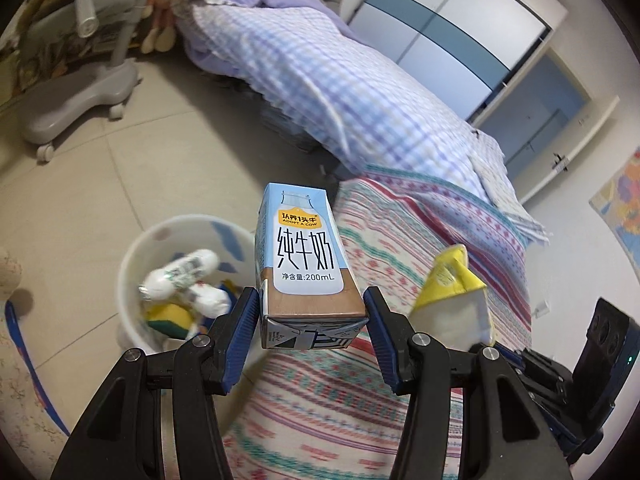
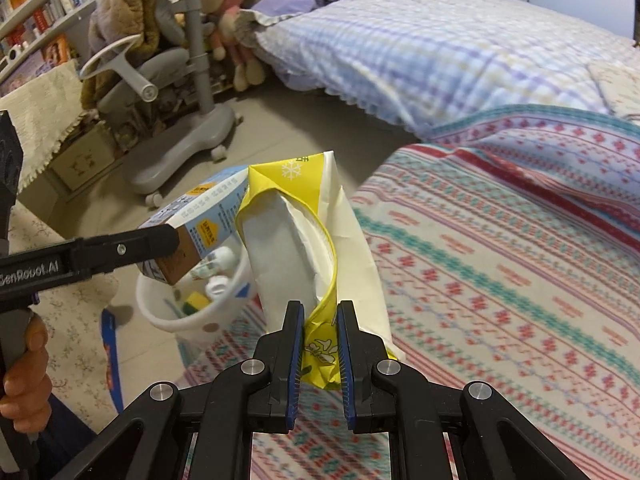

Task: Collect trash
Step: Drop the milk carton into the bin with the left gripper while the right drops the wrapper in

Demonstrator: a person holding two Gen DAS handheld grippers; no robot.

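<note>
My left gripper (image 1: 310, 312) is shut on a light blue 200 mL milk carton (image 1: 306, 256), held upright in the air beside the bed and above the floor. The carton also shows in the right wrist view (image 2: 196, 224), above a white trash bin (image 2: 192, 316). My right gripper (image 2: 320, 344) is shut on a crumpled yellow and white wrapper (image 2: 304, 240), held above the bed edge. The wrapper also shows in the left wrist view (image 1: 452, 292). The bin (image 1: 140, 252) stands on the floor and holds white bottles and a yellow item.
A bed with a striped patterned cover (image 2: 500, 260) and a blue checked quilt (image 2: 420, 48) fills the right. A grey wheeled chair (image 2: 180, 112) and plush toys (image 2: 236, 20) stand behind the bin. Wardrobe doors (image 1: 452, 28) are at the far side.
</note>
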